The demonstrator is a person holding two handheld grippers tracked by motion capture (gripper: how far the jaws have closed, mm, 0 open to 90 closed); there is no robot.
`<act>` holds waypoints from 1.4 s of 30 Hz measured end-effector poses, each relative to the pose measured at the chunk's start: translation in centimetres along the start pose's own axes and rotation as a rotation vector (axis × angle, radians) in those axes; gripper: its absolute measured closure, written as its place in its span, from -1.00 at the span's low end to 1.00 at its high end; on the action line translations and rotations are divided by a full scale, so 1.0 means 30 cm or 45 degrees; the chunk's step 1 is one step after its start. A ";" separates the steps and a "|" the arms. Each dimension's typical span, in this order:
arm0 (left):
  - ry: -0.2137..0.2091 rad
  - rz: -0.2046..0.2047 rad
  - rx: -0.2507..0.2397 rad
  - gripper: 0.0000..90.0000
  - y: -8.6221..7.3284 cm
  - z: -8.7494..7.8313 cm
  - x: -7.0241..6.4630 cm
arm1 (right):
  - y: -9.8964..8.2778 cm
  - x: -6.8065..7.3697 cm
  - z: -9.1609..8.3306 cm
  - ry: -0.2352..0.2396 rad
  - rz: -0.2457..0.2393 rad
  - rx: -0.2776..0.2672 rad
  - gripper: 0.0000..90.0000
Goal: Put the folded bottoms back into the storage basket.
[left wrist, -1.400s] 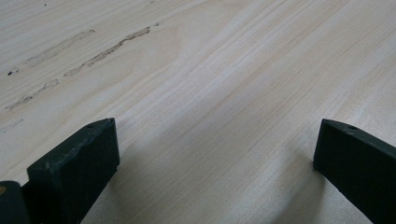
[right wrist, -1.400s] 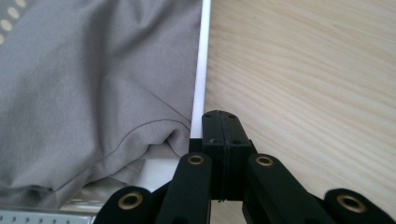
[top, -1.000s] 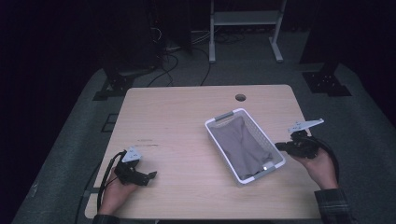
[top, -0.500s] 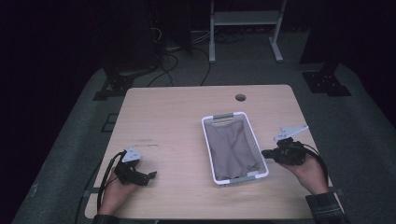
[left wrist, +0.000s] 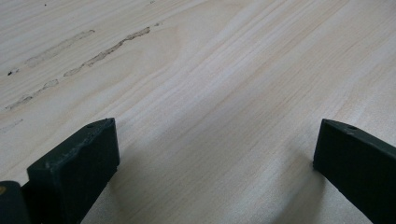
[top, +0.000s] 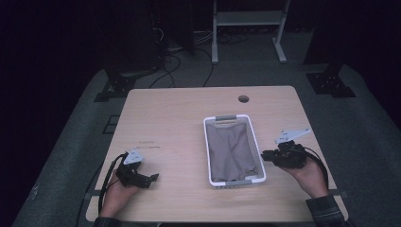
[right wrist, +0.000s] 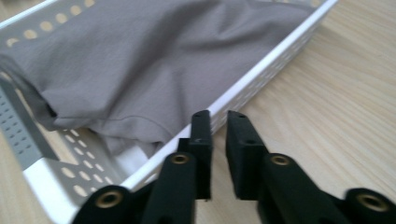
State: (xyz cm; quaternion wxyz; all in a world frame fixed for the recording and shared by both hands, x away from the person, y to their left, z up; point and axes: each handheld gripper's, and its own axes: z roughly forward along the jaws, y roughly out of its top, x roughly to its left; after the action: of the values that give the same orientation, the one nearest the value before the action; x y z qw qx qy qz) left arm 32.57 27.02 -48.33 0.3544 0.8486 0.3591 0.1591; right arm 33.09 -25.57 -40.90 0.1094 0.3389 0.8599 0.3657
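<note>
Since a second ago, our white perforated basket (top: pixel 259 156) has swung from a slant to lie square with the wooden table (top: pixel 179 123), its short ends now facing the far and near edges, and our right gripper (top: pixel 265 155) has come along with it toward the table's middle. That gripper's jaws have just been opening: in the right gripper view they stand a narrow slit apart astride the basket's long wall (right wrist: pixel 261 79), and we judge the rim sits in the gap without being pinched, so nothing is held. A grey cloth (top: pixel 232 151) lies crumpled inside the basket, filling most of it. Our left gripper (top: pixel 152 178) rests well apart from the basket, near the table's front left corner, jaws spread wide over bare wood with nothing between them. To finish this release cleanly we should open a little more, then draw the jaws straight back off the rim, so the light basket is not dragged askew.
</note>
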 end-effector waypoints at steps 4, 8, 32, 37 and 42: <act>0.000 0.000 0.000 -1.00 0.000 0.000 0.000 | -0.006 -0.017 -0.004 -0.044 0.019 -0.035 0.33; 0.000 0.000 0.000 -1.00 0.000 0.000 0.000 | -0.014 -0.038 -0.005 -0.088 0.055 -0.061 0.04; -0.002 0.003 0.000 -1.00 0.000 0.000 0.000 | -0.072 -0.147 0.007 -0.334 0.189 -0.114 -1.00; -0.005 0.006 0.001 -1.00 0.000 0.000 -0.001 | -0.095 -0.174 0.007 -0.386 0.222 -0.124 -1.00; -0.004 0.006 0.001 -1.00 0.000 0.000 -0.001 | -0.138 -0.213 0.029 -0.434 0.257 -0.091 -1.00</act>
State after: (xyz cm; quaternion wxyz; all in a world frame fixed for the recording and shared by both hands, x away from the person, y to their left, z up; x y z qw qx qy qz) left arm 32.55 27.00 -48.33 0.3543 0.8498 0.3566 0.1585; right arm 36.16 -31.41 -44.81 0.2282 0.4763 0.7771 0.3423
